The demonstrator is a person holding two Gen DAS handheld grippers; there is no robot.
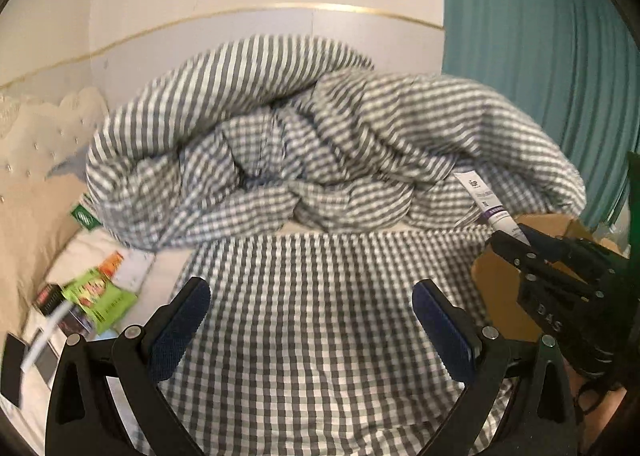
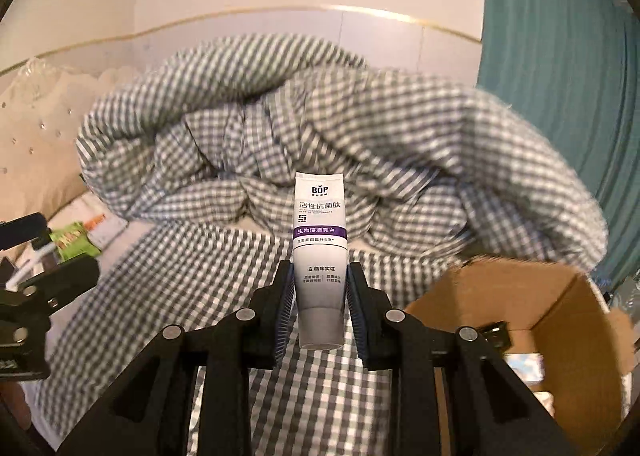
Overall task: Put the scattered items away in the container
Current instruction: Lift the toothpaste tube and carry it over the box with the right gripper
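A bed spread with a grey-and-white checked sheet (image 1: 320, 316) fills both views, a bunched checked duvet (image 1: 304, 144) heaped at its far side against a white wall panel with a gold trim line (image 1: 280, 12); a teal curtain (image 1: 540, 56) hangs at right. The right gripper (image 2: 320, 292) is clamped on a white plastic toothpaste tube with a purple band (image 2: 320, 240), held upright, cap end down, above the sheet. An open brown cardboard box (image 2: 500, 296) sits just right of it at the bed's edge, its inside only partly visible. The left gripper (image 1: 312, 328) stands wide apart and empty over bare sheet. Between the grippers and the duvet the sheet lies clear. At far left, blurred green and dark packets (image 1: 92, 296) lie near a beige tufted headboard (image 1: 36, 160); their labels cannot be read.
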